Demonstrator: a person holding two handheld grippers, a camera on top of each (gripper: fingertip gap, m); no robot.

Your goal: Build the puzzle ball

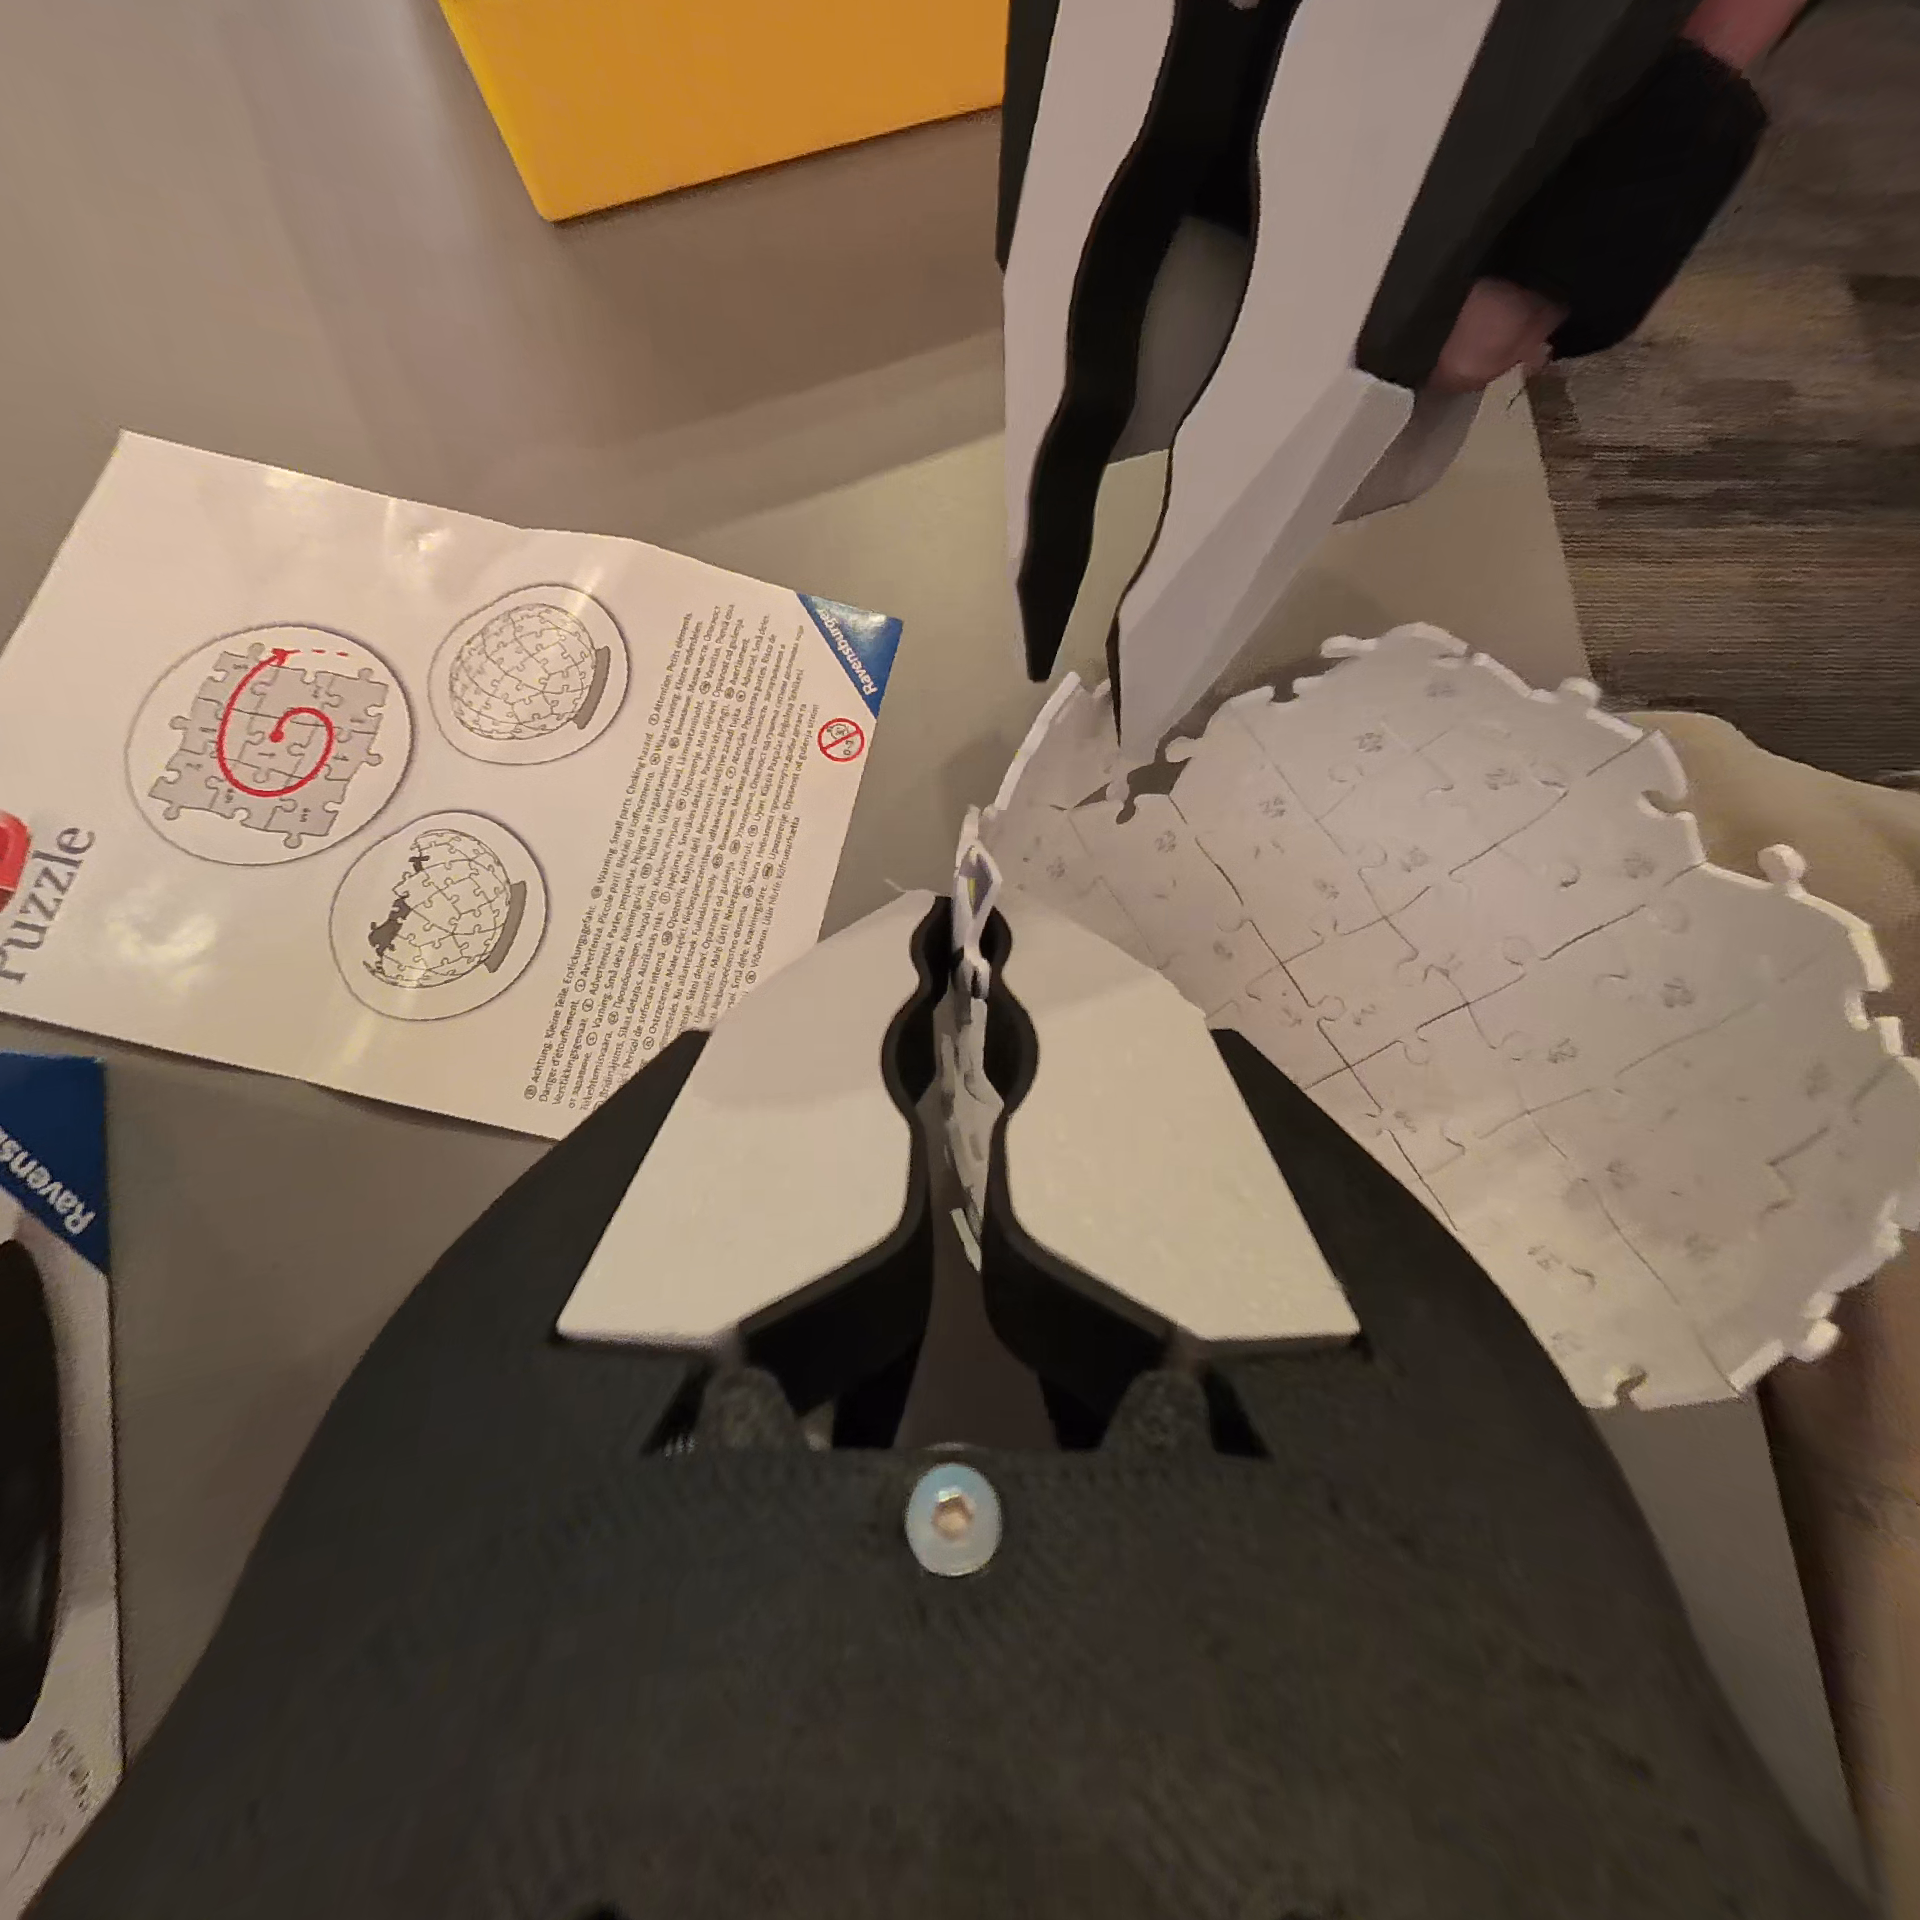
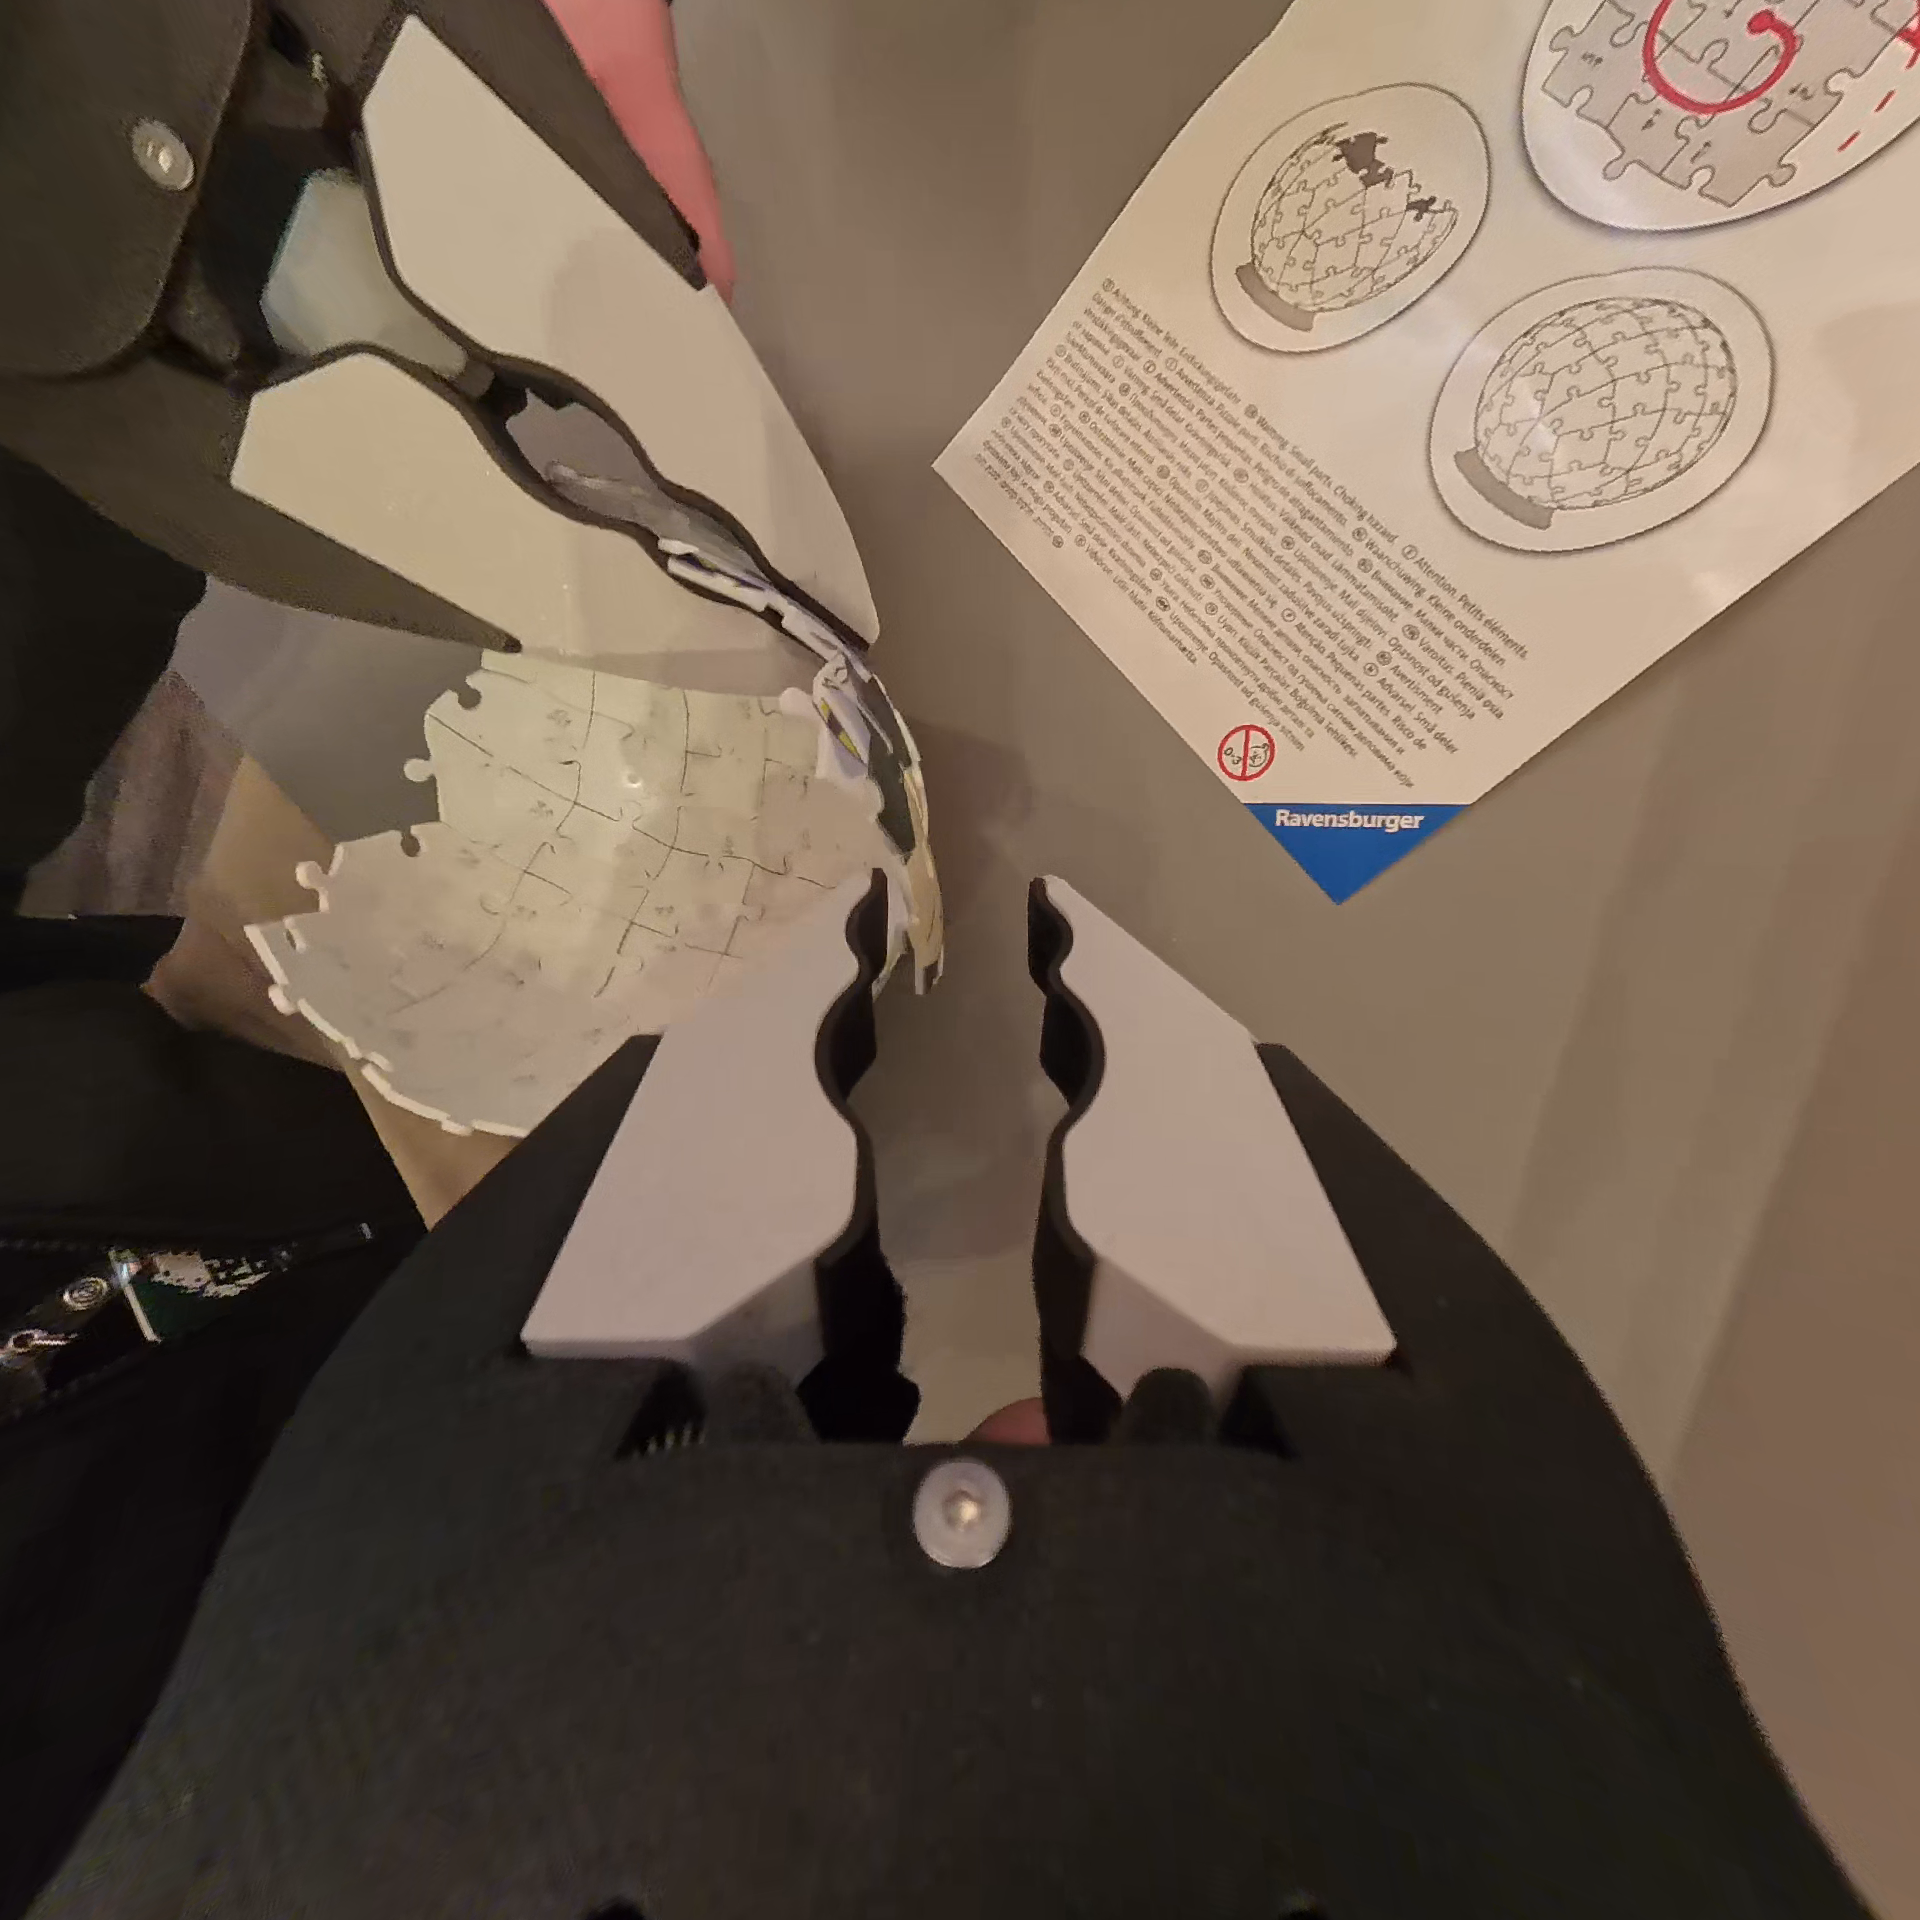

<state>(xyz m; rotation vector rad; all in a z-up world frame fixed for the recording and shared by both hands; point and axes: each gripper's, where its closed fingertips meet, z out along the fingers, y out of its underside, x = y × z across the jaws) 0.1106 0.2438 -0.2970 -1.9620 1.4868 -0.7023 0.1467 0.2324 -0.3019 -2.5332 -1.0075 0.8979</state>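
Left gripper (image 1: 966, 925) pinching the rim of the half-built puzzle ball (image 1: 1475, 997), fingers pressed together on its edge. Ball shell at three o'clock of that view, white inner side up, held above the grey table (image 1: 312, 312). Right gripper (image 2: 956, 914) spread, empty, tips near the shell's rim, possibly touching. Instruction sheet (image 1: 436, 790) at nine o'clock, flat. Yellow box (image 1: 727, 94) at twelve.

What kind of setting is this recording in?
Probably a home or hobby tabletop: a plain grey table with a puzzle instruction sheet, a yellow box and a half-built puzzle ball.
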